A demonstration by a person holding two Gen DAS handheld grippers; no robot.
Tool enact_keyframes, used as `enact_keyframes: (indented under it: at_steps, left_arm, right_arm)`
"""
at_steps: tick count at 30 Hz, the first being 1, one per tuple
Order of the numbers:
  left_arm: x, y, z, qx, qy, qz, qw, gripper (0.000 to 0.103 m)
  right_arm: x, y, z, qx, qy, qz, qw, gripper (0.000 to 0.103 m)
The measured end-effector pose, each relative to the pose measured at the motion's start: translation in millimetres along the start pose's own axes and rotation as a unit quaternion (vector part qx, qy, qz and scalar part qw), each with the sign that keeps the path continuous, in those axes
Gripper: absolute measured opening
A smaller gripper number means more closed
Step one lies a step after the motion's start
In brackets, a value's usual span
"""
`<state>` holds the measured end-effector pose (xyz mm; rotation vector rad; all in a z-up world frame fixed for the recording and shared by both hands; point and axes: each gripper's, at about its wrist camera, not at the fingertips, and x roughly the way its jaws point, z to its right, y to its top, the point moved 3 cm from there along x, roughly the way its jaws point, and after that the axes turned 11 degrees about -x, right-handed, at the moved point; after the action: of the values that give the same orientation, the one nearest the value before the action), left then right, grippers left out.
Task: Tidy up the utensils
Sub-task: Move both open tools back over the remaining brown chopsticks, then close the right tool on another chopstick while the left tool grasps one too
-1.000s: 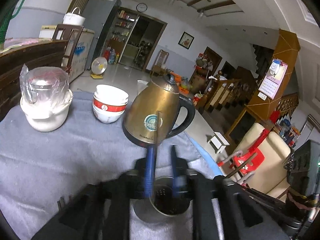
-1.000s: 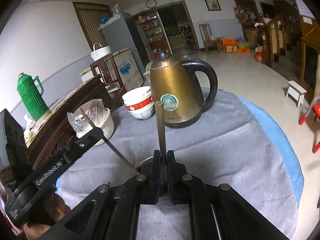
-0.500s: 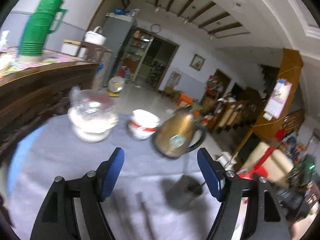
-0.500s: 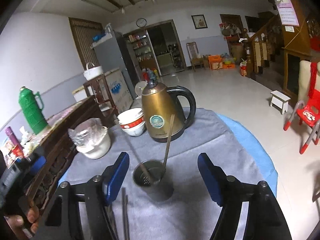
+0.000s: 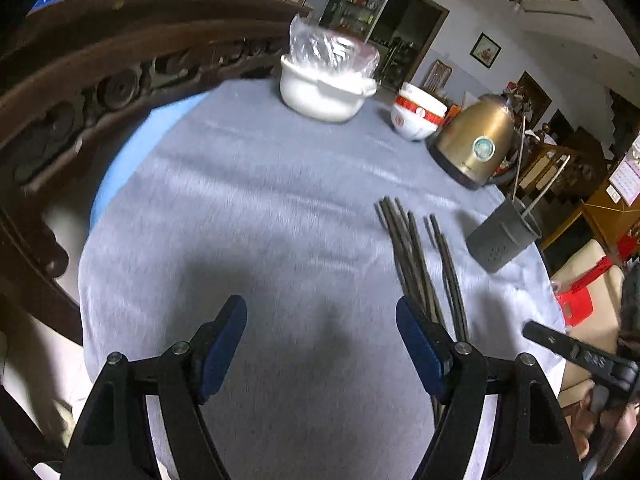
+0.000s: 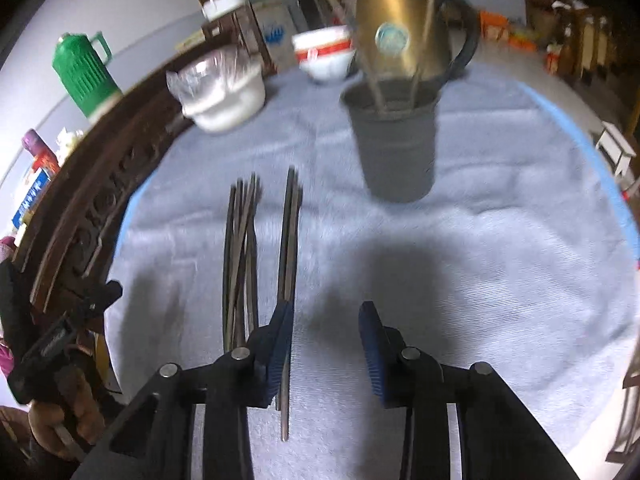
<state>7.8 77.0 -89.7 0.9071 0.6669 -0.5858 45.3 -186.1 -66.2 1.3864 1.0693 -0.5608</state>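
A grey utensil holder (image 5: 502, 236) (image 6: 394, 144) stands on the grey cloth with two chopsticks upright in it. To its left, dark chopsticks lie flat: a loose bundle (image 5: 416, 264) (image 6: 240, 248) and a separate pair (image 5: 450, 268) (image 6: 290, 240). My left gripper (image 5: 320, 320) hangs open and wide over bare cloth, left of the bundle, with nothing between its fingers. My right gripper (image 6: 326, 316) is low over the near end of the pair. Its jaws are closing, and the pair runs along the inner edge of its left finger (image 6: 282, 332) without being pinched.
A brass kettle (image 6: 400, 40), stacked red-and-white bowls (image 6: 324, 52) and a white pot under a plastic bag (image 6: 224, 96) stand at the far side. A carved dark wood sideboard (image 5: 80, 80) with a green thermos (image 6: 86, 72) borders the table. The tablecloth's blue edge (image 6: 592, 152) curves round the right.
Both grippers let go of the chopsticks they held in the holder, opened, drew back and sank toward the cloth. The left swung out to the left. The right has since narrowed.
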Motion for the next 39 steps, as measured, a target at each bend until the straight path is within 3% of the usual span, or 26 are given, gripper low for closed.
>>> enact_keyframes:
  at_steps: [6, 15, 29, 33, 39]
  left_arm:
    - [1.0, -11.7, 1.7, 0.010, -0.003, -0.012, 0.9999, 0.078]
    - [7.5, -15.4, 4.3, 0.019, -0.010, -0.024, 0.9995, 0.078]
    - [16.5, -18.7, 15.8, 0.029, -0.005, -0.040, 0.9987, 0.078]
    - [24.7, -14.0, 33.8, 0.039, -0.001, -0.054, 0.9978, 0.077]
    - [56.8, 3.3, 82.2, 0.056, 0.006, -0.071, 0.9959, 0.075]
  right_arm:
    - [33.5, 18.1, -12.1, -0.011, 0.008, -0.023, 1.000, 0.037]
    - [76.9, 34.9, -9.3, -0.010, 0.015, -0.071, 0.997, 0.023]
    - [78.7, 33.4, 8.7, 0.002, 0.010, -0.069, 0.998, 0.019]
    - [79.4, 32.7, 11.5, 0.004, 0.002, -0.073, 0.997, 0.007]
    - [75.6, 25.8, 19.3, 0.018, 0.022, -0.058, 0.998, 0.007]
